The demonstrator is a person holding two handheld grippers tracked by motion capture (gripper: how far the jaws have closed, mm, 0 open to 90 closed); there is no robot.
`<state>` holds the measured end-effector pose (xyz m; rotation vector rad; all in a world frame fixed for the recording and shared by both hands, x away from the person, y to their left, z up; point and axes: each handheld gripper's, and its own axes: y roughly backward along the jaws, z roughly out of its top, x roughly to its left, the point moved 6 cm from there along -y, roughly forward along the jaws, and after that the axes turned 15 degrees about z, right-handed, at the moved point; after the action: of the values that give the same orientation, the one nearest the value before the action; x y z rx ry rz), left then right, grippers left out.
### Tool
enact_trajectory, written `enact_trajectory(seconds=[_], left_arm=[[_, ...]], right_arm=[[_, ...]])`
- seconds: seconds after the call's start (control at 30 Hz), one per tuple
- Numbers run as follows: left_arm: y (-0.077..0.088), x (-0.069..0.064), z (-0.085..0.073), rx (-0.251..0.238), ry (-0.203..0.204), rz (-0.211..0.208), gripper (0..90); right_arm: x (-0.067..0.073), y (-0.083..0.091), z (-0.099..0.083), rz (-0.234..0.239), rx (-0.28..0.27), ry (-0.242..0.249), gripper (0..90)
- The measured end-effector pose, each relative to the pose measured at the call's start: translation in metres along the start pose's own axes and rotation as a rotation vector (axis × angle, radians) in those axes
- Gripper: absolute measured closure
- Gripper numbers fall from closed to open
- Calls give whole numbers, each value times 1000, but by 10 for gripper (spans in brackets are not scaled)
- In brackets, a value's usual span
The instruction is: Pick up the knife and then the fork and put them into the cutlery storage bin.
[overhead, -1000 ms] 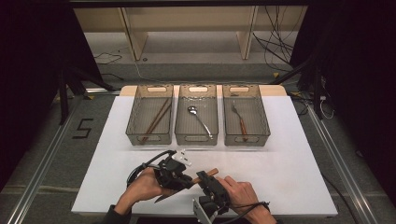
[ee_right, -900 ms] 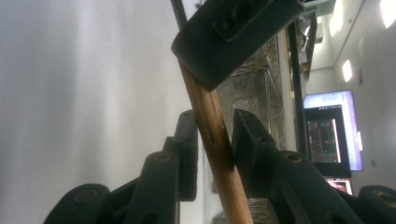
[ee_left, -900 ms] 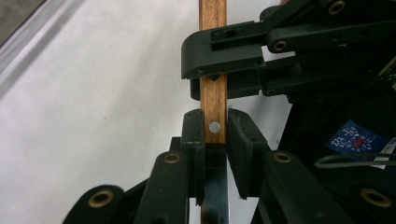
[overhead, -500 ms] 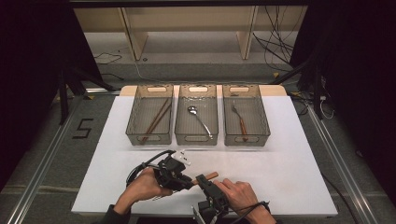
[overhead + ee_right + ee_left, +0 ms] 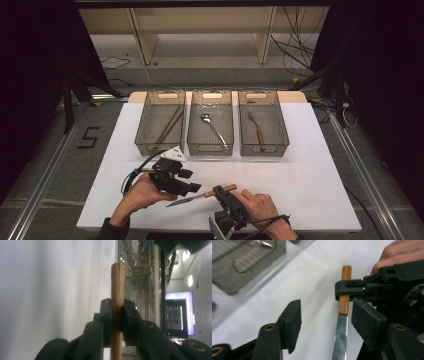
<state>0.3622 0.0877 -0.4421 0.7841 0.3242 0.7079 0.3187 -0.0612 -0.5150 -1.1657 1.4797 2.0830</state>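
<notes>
Table cover [image 5: 310, 165]: plain white, no pattern. Three bins [image 5: 210, 129], far side: smoky translucent grey, fine grid on the floors. Knife [image 5: 202, 196]: reddish-brown wood handle with a silver rivet, bright steel blade. Both grippers, left [image 5: 196, 187] and right [image 5: 220, 192]: matte black, brass-coloured pivot pins. Left bin chopsticks [image 5: 169, 125]: brown. Spoon [image 5: 212, 128]: silver. Fork [image 5: 257, 129]: silver head, brown handle.

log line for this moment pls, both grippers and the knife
right gripper: shut on knife handle | left gripper: open, jaws either side of the blade | trays: chopsticks, spoon, fork
</notes>
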Motion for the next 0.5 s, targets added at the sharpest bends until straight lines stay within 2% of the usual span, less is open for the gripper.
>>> enact_trajectory(seconds=[0.1,0.13,0.27,0.4,0.47,0.5], left_arm=[[5,7,1,-26,23,34,368],[6,10,1,-28,26,50,360],[10,20,1,-54,63,92,343],[13,32,0,-78,87,144,320],[15,38,0,-103,117,157,314],[16,40,-1,-100,118,160,304]], right_arm=[[-2,1,-3,8,-4,-56,809],[-5,0,-5,0,-11,-47,810],[-8,3,-12,7,7,-89,810],[-13,5,-19,-1,10,-99,811],[-14,6,-23,-12,17,-108,811],[-16,6,-25,-17,19,-112,811]])
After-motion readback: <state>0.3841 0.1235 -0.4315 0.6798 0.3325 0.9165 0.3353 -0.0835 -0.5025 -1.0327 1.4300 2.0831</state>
